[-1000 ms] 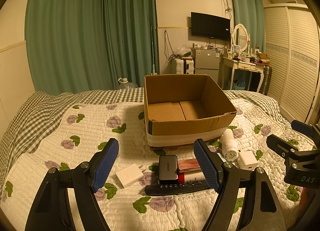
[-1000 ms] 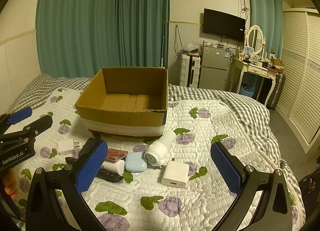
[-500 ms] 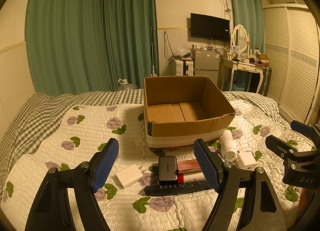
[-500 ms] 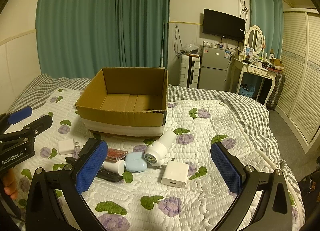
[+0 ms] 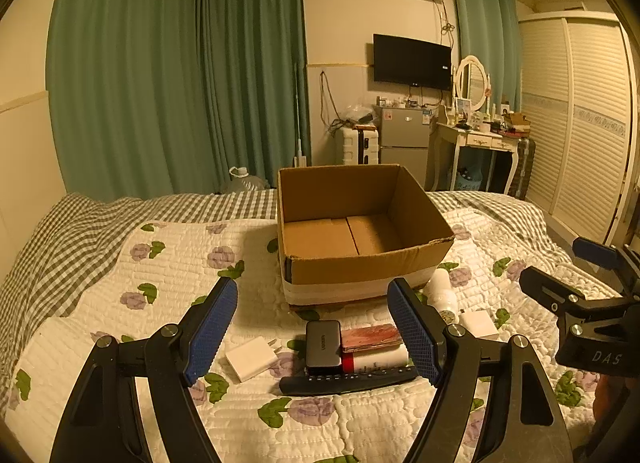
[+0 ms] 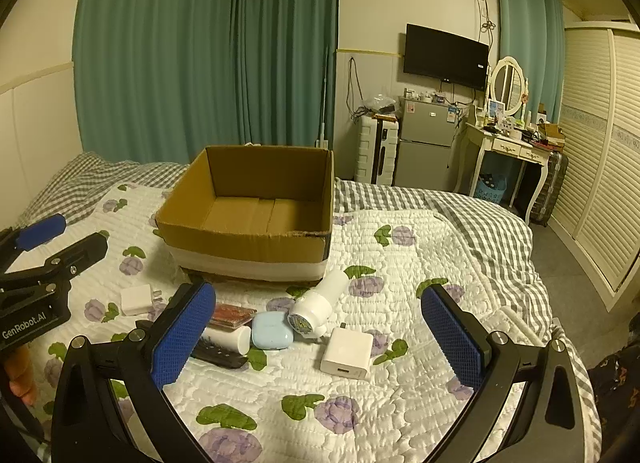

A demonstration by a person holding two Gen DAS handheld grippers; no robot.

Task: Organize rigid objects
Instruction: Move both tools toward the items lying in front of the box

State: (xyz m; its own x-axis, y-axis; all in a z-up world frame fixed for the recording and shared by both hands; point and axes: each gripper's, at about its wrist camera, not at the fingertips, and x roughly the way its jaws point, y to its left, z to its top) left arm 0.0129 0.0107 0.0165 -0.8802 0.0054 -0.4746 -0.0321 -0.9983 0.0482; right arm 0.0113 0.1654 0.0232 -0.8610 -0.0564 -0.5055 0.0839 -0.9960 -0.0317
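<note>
An open, empty cardboard box stands on the bed. In front of it lie a black power bank, a black remote, a red flat case, a white tube, a small white plug charger, a white bottle, a light blue case and a larger white charger. My left gripper is open and empty above the power bank and remote. My right gripper is open and empty above the bottle and larger charger.
The flowered white quilt lies over a grey checked cover. Green curtains hang behind the bed. A fridge, a dressing table and a louvred wardrobe stand at the right.
The left wrist view has shifted slightly, with the box a little higher in frame. The right gripper and all objects have not visibly moved.
</note>
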